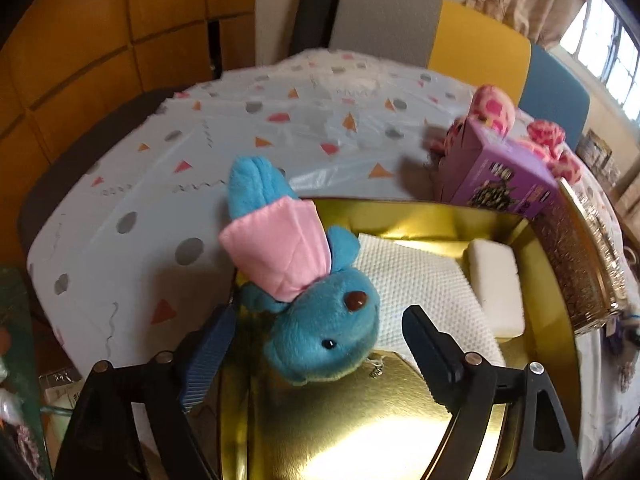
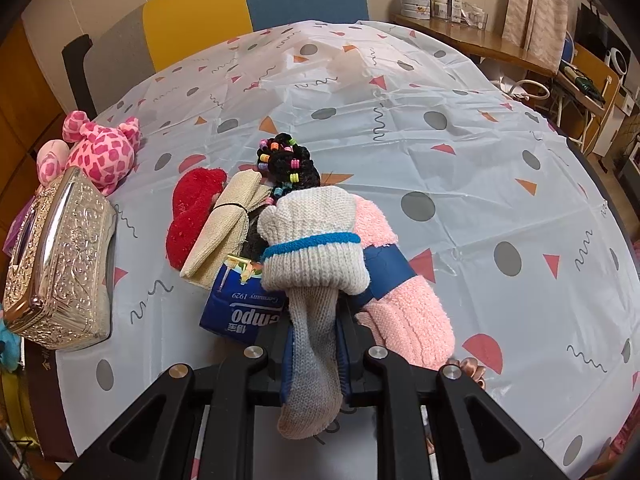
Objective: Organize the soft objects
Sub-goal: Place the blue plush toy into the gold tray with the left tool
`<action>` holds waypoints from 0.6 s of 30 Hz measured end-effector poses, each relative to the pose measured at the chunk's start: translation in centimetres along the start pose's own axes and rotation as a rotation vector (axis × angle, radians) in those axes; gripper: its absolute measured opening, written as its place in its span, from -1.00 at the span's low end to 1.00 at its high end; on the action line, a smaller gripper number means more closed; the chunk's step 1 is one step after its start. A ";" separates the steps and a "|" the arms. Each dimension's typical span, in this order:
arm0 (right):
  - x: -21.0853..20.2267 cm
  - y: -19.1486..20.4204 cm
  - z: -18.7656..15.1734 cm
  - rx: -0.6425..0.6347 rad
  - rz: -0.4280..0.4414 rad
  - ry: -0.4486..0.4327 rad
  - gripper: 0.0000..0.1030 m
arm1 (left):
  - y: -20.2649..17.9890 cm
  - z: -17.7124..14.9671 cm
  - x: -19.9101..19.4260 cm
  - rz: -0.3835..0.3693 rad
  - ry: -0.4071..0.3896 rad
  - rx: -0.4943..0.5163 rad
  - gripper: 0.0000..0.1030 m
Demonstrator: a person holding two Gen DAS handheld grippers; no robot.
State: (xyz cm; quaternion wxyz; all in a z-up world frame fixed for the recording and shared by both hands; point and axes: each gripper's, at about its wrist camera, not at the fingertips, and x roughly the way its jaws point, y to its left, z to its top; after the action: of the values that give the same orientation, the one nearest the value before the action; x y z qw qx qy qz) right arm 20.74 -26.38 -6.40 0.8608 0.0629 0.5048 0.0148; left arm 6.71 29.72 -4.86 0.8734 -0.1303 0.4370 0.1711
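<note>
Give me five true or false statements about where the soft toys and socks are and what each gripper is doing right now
1. The blue plush toy lies partly over the edge of the gold tin. True.
2. The left gripper is clamped on the blue plush toy. False: its jaws stand open on either side of it.
3. The right gripper is shut on a knitted sock. True.
4. The pink spotted plush sits inside the gold tin. False: it lies on the tablecloth behind the silver box.
5. A white block rests in the tin. True.
</note>
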 end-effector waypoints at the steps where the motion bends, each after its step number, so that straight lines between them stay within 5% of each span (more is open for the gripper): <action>1: 0.0 0.0 0.0 0.001 0.001 0.000 -0.68 | -0.3 -0.3 -0.9 0.010 -0.022 -0.006 0.67; 8: -0.1 -0.1 0.0 0.006 -0.003 -0.004 -0.68 | -3.4 -3.3 -5.4 0.065 -0.132 0.017 0.85; 18: -0.7 -1.3 0.3 0.072 -0.003 -0.044 -0.68 | -7.7 -5.7 -7.6 0.023 -0.151 0.102 0.87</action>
State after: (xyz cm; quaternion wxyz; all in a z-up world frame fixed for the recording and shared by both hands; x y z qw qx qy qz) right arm 20.56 -27.74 -5.79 0.8689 0.0933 0.4861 -0.0060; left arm 1.50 19.20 -1.46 0.9074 -0.0673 0.3793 0.1681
